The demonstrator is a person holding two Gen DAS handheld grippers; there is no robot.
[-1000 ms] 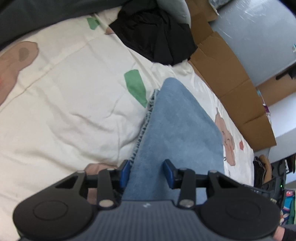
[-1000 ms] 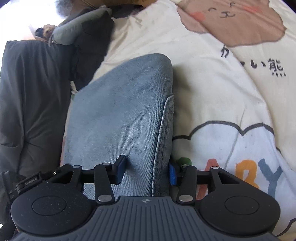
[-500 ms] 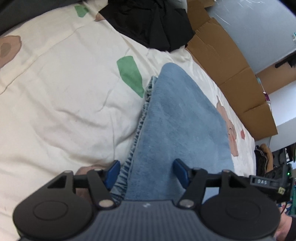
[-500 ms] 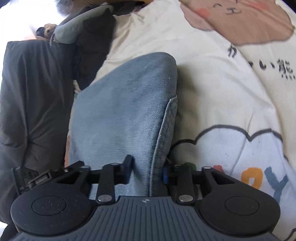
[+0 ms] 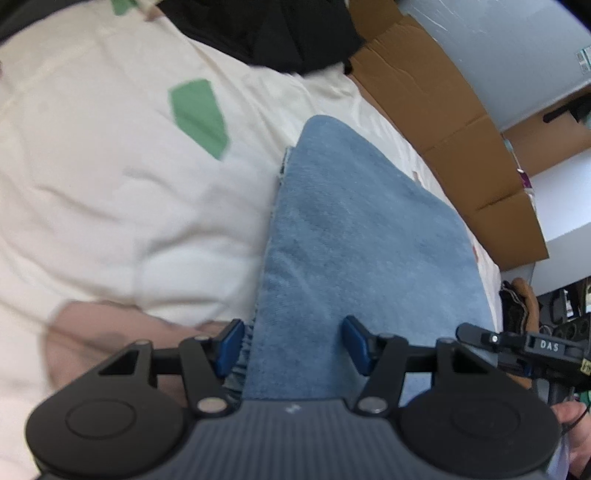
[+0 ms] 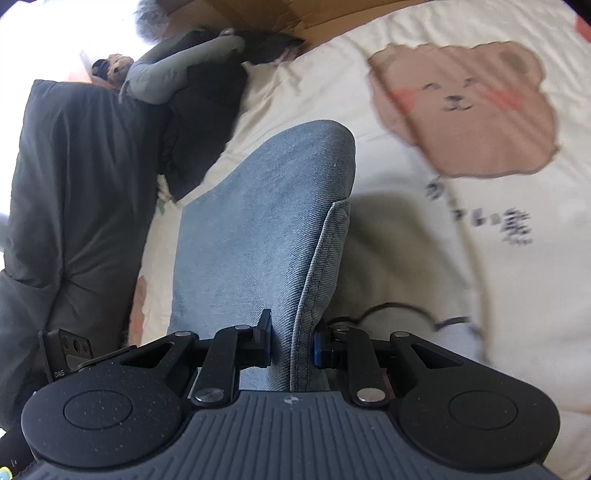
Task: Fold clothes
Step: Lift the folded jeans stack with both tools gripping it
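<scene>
Pinching denim garment [image 6: 258, 229] seam: right hand-held gripper [image 6: 291, 347]. Left hand-held gripper [image 5: 291, 343] spread wide; only its view shows cardboard [image 5: 443, 122].

Left gripper [image 5: 291, 345] jaws spread apart — right gripper [image 6: 291, 345] clamped jeans [image 6: 266, 229].

One denim garment [image 5: 362, 236], two claws, one dark clothes pile [image 5: 273, 29].

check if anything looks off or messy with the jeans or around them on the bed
Nothing is damaged or spilled. The folded jeans lie neatly on the bear-print quilt. The only untidy spot is the loose heap of dark clothes crumpled beside them. The right tongs pinch the seam edge; the left tongs stand open.
</scene>
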